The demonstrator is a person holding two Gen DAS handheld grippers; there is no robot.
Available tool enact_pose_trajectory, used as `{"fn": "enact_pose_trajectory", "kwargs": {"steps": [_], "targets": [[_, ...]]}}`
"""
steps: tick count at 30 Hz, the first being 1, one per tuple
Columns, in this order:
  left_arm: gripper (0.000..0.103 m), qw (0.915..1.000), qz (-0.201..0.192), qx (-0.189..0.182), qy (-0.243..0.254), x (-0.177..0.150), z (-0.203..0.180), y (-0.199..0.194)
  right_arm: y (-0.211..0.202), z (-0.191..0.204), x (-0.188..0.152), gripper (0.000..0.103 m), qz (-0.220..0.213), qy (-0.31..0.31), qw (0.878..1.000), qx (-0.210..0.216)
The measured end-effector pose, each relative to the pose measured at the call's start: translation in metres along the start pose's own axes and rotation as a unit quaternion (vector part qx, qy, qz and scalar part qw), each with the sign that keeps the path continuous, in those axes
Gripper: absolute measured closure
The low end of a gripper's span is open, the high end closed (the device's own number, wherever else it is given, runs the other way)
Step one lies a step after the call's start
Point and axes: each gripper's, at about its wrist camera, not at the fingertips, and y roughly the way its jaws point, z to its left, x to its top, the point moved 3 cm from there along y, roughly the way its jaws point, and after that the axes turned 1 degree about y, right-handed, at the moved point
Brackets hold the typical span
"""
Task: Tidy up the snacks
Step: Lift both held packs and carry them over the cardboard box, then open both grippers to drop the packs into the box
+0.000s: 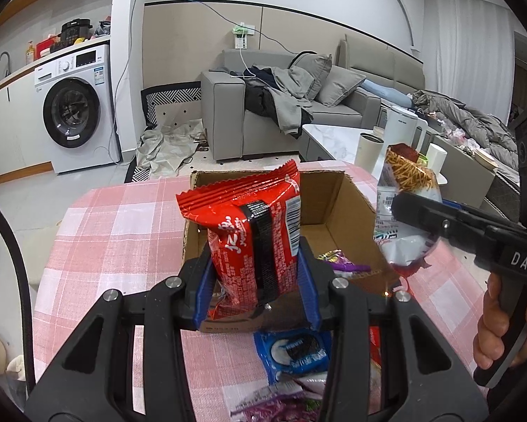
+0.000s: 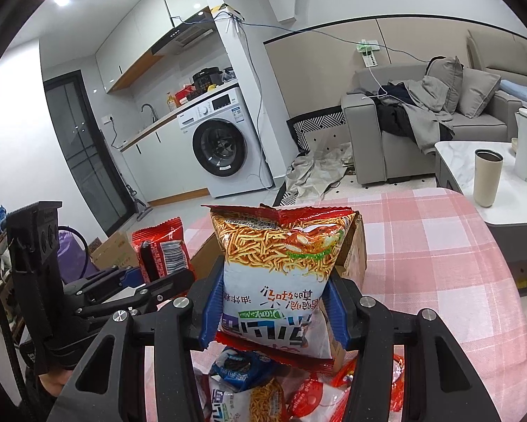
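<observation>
Left wrist view: a red snack packet (image 1: 249, 232) is held upright, clamped between the blue pads of the left gripper (image 1: 258, 281), above the open cardboard box (image 1: 337, 197).
Right wrist view: a noodle-snack bag (image 2: 281, 274) is gripped upright in the right gripper (image 2: 274, 313), just beside the box's right wall.
Hand pose: the right gripper's handle is grasped by a hand (image 1: 502, 330); both grippers are angled slightly downward.
Table: loose snack packets (image 1: 295, 351) are spread on the pink checked cloth (image 1: 122, 218) below the grippers.
</observation>
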Motion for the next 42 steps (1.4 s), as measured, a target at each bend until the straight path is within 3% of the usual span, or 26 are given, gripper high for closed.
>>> {"fn": "enact_pose_trajectory", "kwargs": {"steps": [19,31,32,34,37,41,42], "targets": [[0.064,0.9999,0.007,0.013,0.001,0.012,0.016,0.054,0.04,-0.01,0.007,0.052,0.003,0.026,1.0,0.009],[0.063,0.9998,0.008,0.02,0.007,0.006,0.017,0.061,0.058,-0.013,0.006,0.049,0.024,0.024,0.999,-0.004],[0.061,0.9998,0.011,0.015,0.003,0.005,0.018,0.061,0.056,-0.012,0.006,0.049,0.022,0.019,1.0,-0.003],[0.042,0.9998,0.012,0.014,-0.002,0.003,0.022,0.057,0.051,-0.011,0.006,0.048,0.018,0.008,1.0,-0.004],[0.019,0.9997,-0.003,0.024,-0.001,0.0,0.022,0.043,0.042,-0.01,0.007,0.033,0.01,0.001,1.0,-0.008],[0.01,0.9997,0.0,0.023,-0.002,-0.01,0.019,0.025,0.027,-0.008,0.005,0.013,0.01,-0.009,1.0,-0.002],[0.002,0.9997,-0.001,0.026,-0.004,-0.013,0.019,0.021,0.023,-0.007,0.004,0.005,0.009,-0.013,1.0,-0.002]]}}
